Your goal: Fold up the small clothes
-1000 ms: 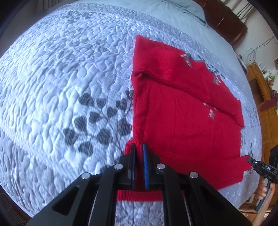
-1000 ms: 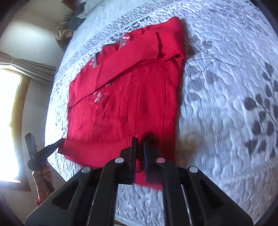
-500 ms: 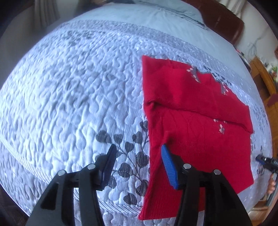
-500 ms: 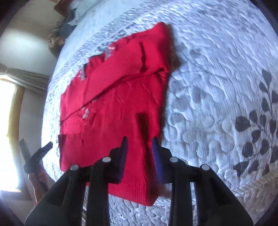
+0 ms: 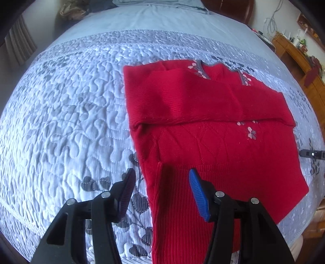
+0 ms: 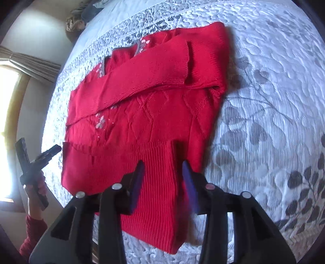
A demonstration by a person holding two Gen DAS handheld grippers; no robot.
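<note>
A small red knit sweater (image 5: 213, 126) lies flat on the quilted bed, its sleeves folded across the chest. It also shows in the right wrist view (image 6: 146, 113). My left gripper (image 5: 162, 188) is open and empty, hovering above the sweater's ribbed hem at its left corner. My right gripper (image 6: 163, 182) is open and empty above the hem at the sweater's right corner. The right gripper's tip shows at the right edge of the left wrist view (image 5: 312, 153); the left gripper and the hand holding it show in the right wrist view (image 6: 38, 160).
The bed has a white-grey quilted cover (image 5: 61, 113) with dark leaf prints. A pillow (image 5: 162, 4) lies at the far end. A wooden cabinet (image 5: 300, 61) stands to the right of the bed. A curtained window (image 6: 12, 97) is at the left.
Both grippers were shut on the sweater's hem a second ago. Both have opened, let the hem drop flat on the bed, and pulled back and up.
</note>
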